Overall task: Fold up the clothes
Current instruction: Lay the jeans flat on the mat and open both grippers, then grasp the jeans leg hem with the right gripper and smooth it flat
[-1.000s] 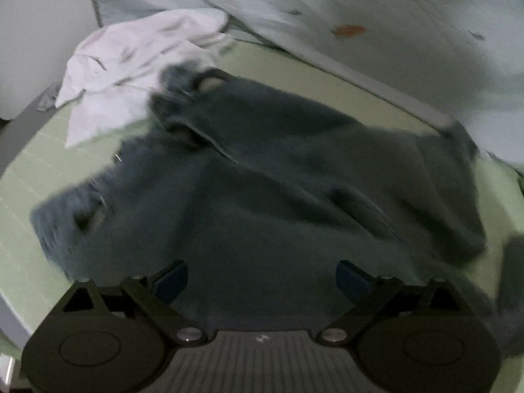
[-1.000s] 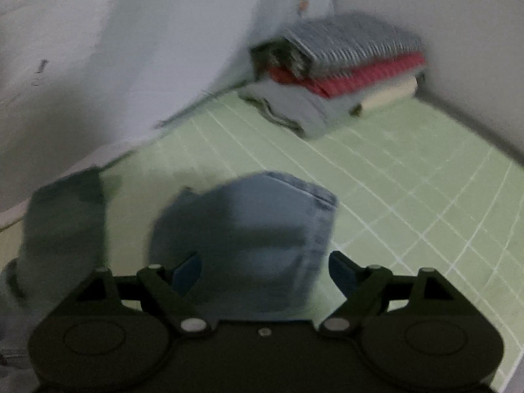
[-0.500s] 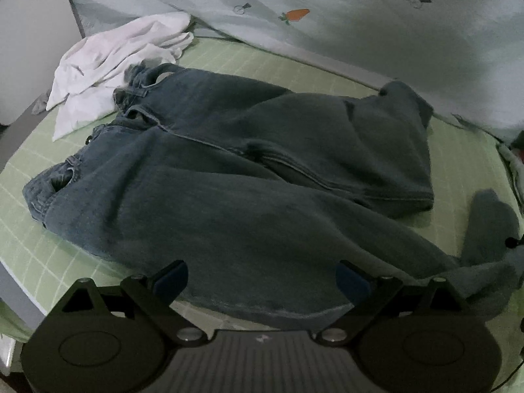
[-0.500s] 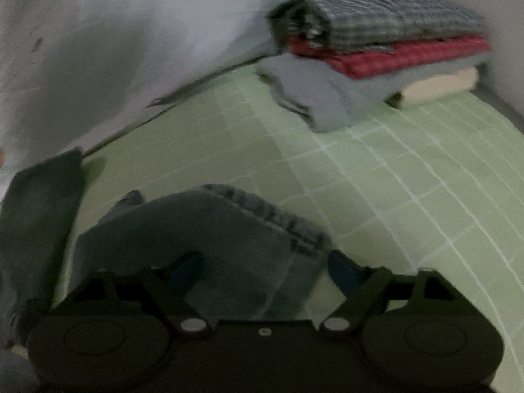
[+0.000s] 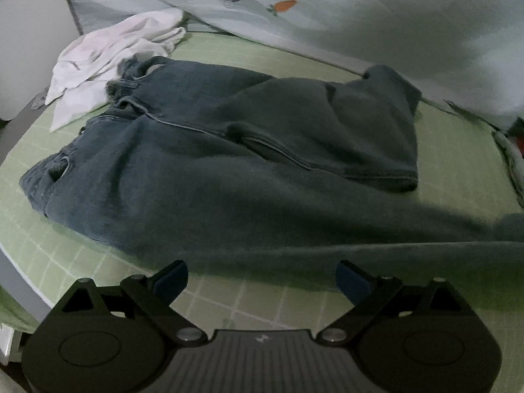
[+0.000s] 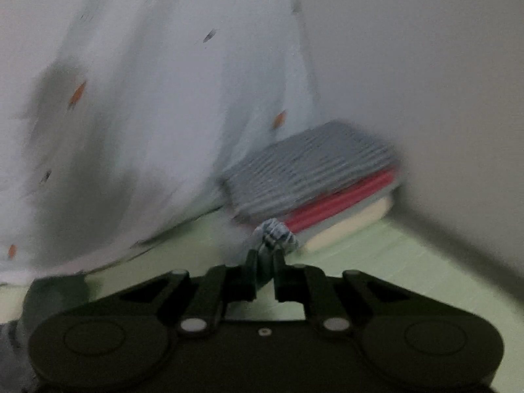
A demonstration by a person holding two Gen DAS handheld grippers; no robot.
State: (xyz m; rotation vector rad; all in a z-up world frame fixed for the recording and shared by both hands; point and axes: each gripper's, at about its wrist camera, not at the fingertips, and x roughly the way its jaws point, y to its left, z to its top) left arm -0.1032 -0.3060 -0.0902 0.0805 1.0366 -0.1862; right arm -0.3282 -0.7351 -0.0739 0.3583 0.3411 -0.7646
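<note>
A green gridded mat is seen under everything, with a pale curtain printed with carrots hanging behind it. On the mat, a pair of dark jeans is spread flat; one leg is already turned back over the body, and the other leg is stretched out toward the right edge of the left wrist view. A crumpled white garment is left unfolded just beside the waistband. In the far corner, a stack of folded clothes is placed, so part of the work is judged to be done. The jeans and the white garment are still to be folded. The left gripper is held with its jaws wide over the near edge of the jeans, nothing between them. The jaws of the right gripper are closing on a bunched piece of denim hem, which is pinched between them.
</note>
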